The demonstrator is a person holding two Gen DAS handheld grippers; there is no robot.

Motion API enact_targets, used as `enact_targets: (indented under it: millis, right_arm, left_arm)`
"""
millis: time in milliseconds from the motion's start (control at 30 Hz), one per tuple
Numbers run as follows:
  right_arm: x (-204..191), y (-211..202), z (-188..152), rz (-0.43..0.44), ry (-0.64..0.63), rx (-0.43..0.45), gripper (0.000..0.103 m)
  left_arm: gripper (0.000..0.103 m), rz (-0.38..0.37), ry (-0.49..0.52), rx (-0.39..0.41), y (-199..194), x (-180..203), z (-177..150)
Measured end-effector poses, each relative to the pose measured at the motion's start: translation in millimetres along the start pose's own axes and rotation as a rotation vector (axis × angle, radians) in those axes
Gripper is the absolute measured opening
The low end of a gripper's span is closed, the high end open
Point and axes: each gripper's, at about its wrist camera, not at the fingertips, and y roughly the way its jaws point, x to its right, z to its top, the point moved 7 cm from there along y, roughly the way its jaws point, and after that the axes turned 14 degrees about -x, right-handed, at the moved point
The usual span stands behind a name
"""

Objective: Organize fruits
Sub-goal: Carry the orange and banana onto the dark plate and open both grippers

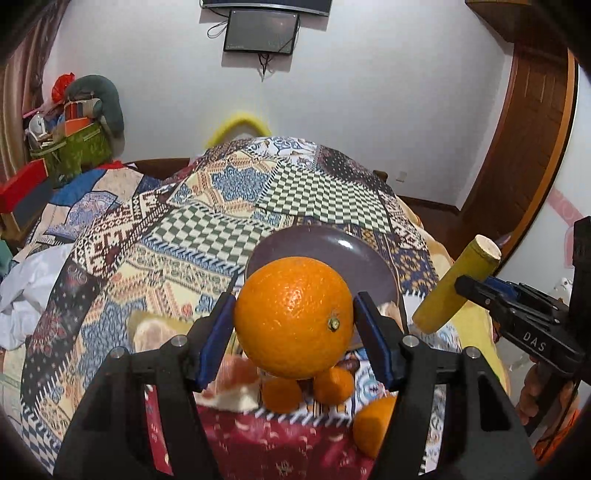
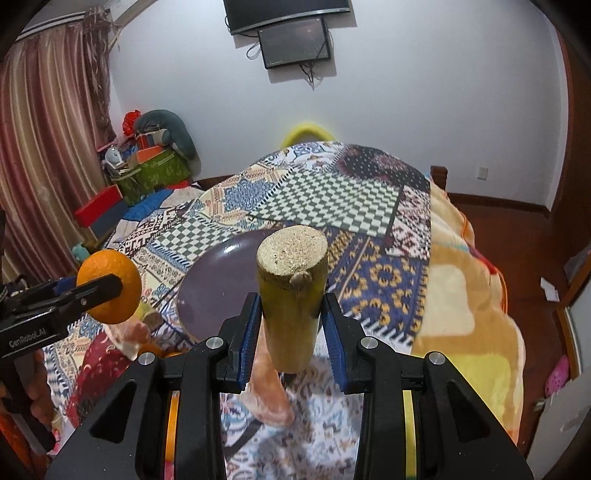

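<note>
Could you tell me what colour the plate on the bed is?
The plate is dull purple, clearest in the right wrist view.

— What covers the bed?
— A patchwork quilt [image 2: 332, 199], with an orange blanket [image 2: 469, 295] beside it.
— And the wall?
— A dark monitor [image 1: 261, 31]; curtains [image 2: 48, 147] hang left.

a plain white wall [image 2: 424, 110] carries two dark screens [image 2: 293, 42] at 12 o'clock. pink-brown striped curtains [image 2: 48, 147] hang at 9 o'clock, a brown wooden door [image 1: 524, 122] stands at 2 o'clock, and reddish wooden floor [image 2: 495, 210] shows at 3 o'clock.
</note>
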Motion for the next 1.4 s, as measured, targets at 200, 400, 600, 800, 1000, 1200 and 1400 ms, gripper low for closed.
enact_targets:
  millis: [200, 400, 600, 800, 1000, 1200, 1400]
  right_arm:
    - [-2.5, 13.7, 15.4, -0.010, -0.023, 0.004, 0.031]
    - [-2.2, 33.9, 23.9, -0.014, -0.041, -0.023, 0.031]
    - [-3.3, 50.4, 31.5, -0.009, -0.052, -0.038, 0.031]
    - [-8.4, 65.4, 39.2, 0.000, -0.071, -0.053, 0.031]
    - [-11.6, 78.5, 48.4, 0.002, -0.075, -0.068, 0.031]
    - [-11.2, 96.8, 55.0, 0.034, -0.061, -0.121, 0.030]
    - [-12.9, 102.9, 56.4, 0.020, -0.092, -0.147, 0.025]
  left_arm:
    - [0.064, -0.001, -0.005, 0.012, 13.3, -2.5, 18.3]
    - [0.064, -0.005, 0.000, 0.006, 31.1, -3.1, 31.1]
    - [0.064, -0.005, 0.005, -0.017, 52.8, -3.5, 38.5]
    - [0.064, -0.003, 0.010, -0.043, 76.4, -4.8, 43.3]
    - [0.064, 0.003, 0.006, -0.083, 95.8, -8.6, 45.8]
    - [0.065, 0.006, 0.004, -0.117, 109.5, -10.4, 48.4]
    - [0.065, 0.008, 0.006, -0.142, 119.9, -9.9, 48.7]
